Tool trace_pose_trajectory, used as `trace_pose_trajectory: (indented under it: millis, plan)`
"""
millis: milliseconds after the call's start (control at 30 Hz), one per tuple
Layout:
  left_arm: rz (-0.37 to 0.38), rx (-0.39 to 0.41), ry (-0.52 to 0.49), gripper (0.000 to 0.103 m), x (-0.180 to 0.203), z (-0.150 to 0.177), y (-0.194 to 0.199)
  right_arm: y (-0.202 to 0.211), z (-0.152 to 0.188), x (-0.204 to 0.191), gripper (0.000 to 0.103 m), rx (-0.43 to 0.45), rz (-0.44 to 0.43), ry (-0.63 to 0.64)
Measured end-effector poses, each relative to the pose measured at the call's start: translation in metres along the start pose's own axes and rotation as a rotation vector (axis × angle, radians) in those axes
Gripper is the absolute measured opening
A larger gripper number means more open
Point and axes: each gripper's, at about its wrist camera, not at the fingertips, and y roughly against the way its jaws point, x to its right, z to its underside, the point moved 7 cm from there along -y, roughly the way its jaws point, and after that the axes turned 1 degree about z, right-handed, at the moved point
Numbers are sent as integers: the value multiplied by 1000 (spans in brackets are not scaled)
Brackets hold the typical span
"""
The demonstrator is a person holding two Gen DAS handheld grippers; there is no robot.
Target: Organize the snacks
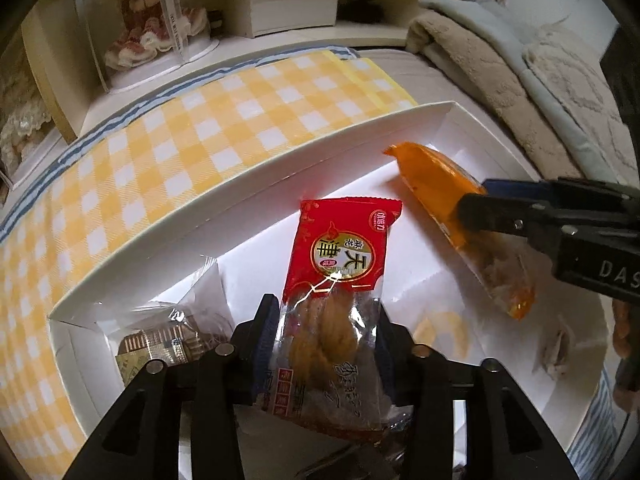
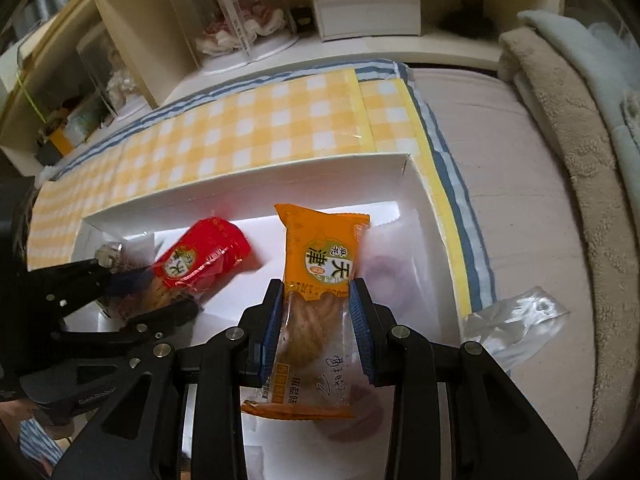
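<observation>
The left gripper (image 1: 326, 316) has a red snack packet (image 1: 340, 264) between its jaws, which sit narrow against the packet's clear lower half; whether the pads press it firmly I cannot tell. The packet hangs over the inside of a white cardboard box (image 1: 240, 200), red end pointing toward the box's far wall.

The right gripper (image 2: 318, 304) holds an orange snack packet (image 2: 320, 280), its blue pads (image 2: 360, 320) pressed on both sides of the clear part, jaws nearly closed on it. This packet also hangs over the white box, to the right of the red one and apart from it.

In the box's left corner lies a small clear bag of brown snacks (image 1: 168, 336). The box rests on a yellow checked cloth (image 1: 160, 132) laid over a bed. Folded blankets (image 2: 560, 120) lie to the right, and a shelf (image 2: 360, 44) with display cases stands behind.
</observation>
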Motion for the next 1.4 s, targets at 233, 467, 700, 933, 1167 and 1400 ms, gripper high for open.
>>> trace_pose_trajectory:
  millis: [233, 467, 700, 933, 1167, 1400]
  plan:
    - [16, 27, 25, 61, -2, 9, 22, 4, -6, -21, 42, -10, -52, 2]
    - [33, 50, 48, 81, -1, 18, 54, 26, -6, -22, 69, -2, -32, -7]
    - [64, 80, 86, 103, 3, 33, 95, 51, 2, -24, 103, 23, -33, -15]
    - [79, 109, 153, 103, 5, 50, 148, 84, 14, -28, 103, 47, -32, -15]
    - [57, 162, 197, 103, 15, 73, 214, 127, 27, -44, 103, 89, -33, 16]
    - [27, 255, 242, 103, 25, 103, 288, 175, 45, -65, 103, 150, -42, 47]
